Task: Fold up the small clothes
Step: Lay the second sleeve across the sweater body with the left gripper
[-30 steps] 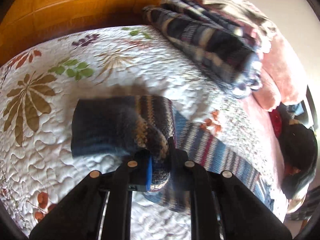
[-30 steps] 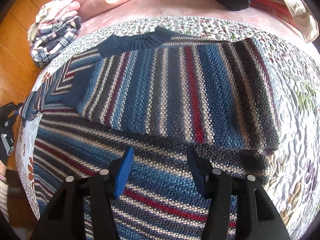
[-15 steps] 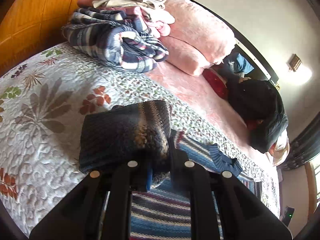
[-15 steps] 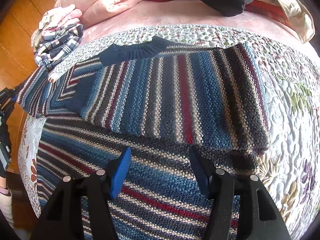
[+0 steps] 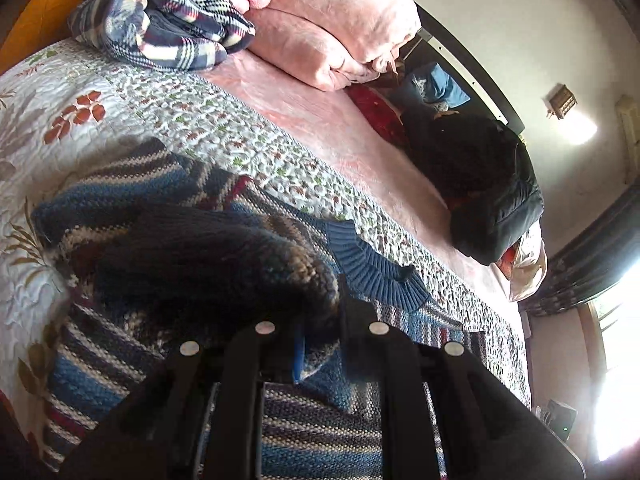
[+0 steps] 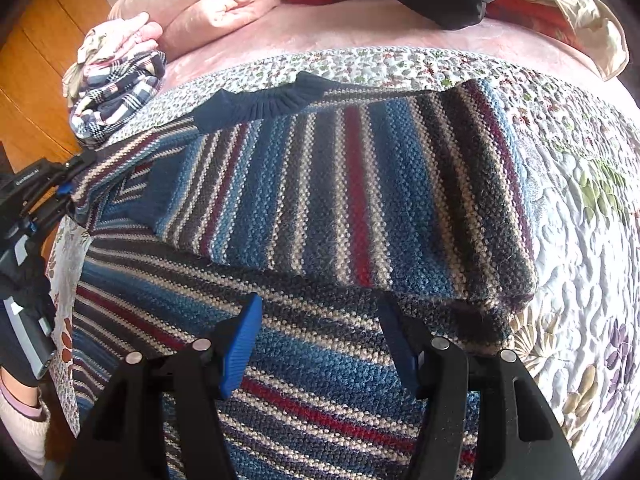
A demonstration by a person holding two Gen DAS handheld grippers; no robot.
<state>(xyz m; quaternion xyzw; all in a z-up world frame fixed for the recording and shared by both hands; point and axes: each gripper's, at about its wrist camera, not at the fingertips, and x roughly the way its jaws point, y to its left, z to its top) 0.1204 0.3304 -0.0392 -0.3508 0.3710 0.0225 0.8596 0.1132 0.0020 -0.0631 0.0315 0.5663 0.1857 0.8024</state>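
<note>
A home bedroom: quilted bedspread [image 6: 580,240], pink pillows [image 5: 340,28], wooden headboard [image 6: 36,60].

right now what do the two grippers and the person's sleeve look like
Right gripper: black angular arms with silver rivets and ribbed blue pads. Left gripper: the same black build and rivets, a sliver of blue pad showing; in the right wrist view its body bears small white lettering. The sleeve is whitish knit with a pink cuff.

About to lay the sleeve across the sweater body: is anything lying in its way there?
Nothing visible. The left hand-held gripper holds the sleeve over the striped sweater, whose folded top is bare. The open right hand-held gripper hovers at the near edge, and the plaid pile sits apart.
</note>
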